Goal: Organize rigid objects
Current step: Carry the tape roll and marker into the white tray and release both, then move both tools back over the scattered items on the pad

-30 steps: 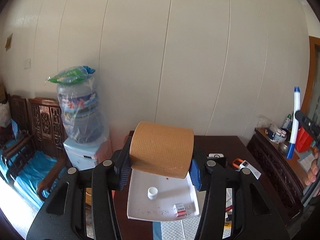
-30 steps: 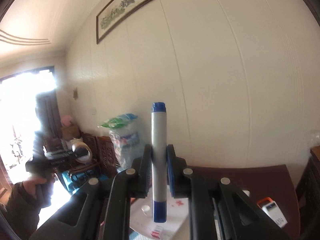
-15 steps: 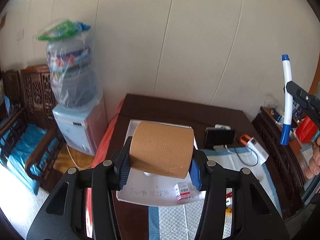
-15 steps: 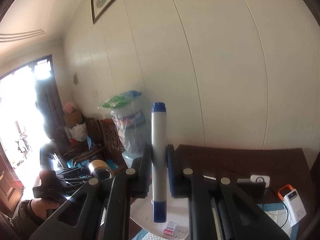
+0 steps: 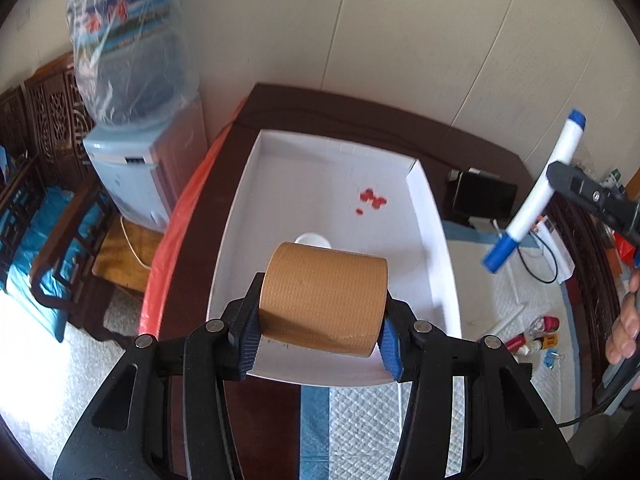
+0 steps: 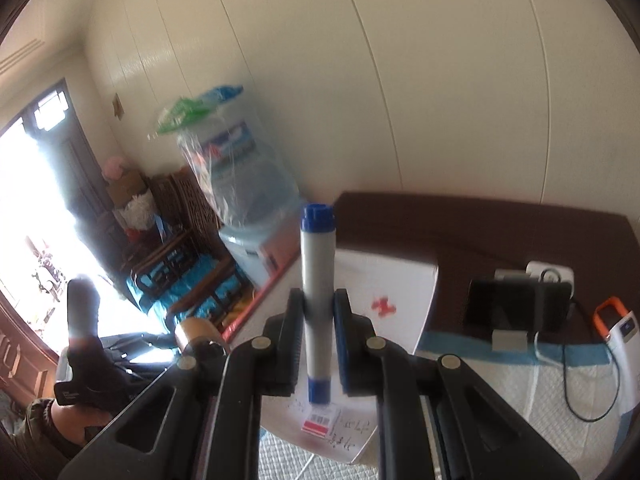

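bench [image 5: 280, 108]: dark wood, white tray [image 5: 240, 216] holds a small white cap [image 5: 312, 239] and red specks | right of tray: phone [image 6: 516, 306], power bank [image 6: 620, 330], cables | left gripper [image 5: 320, 336]: jaws clamped on tape roll [image 5: 324, 300] above tray | right gripper [image 6: 316, 344]: jaws clamped on upright marker [image 6: 318, 292], above tray's near edge

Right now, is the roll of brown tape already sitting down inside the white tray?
No, the roll of brown tape is clamped between the left gripper's pads, up over the white tray, not resting in it.
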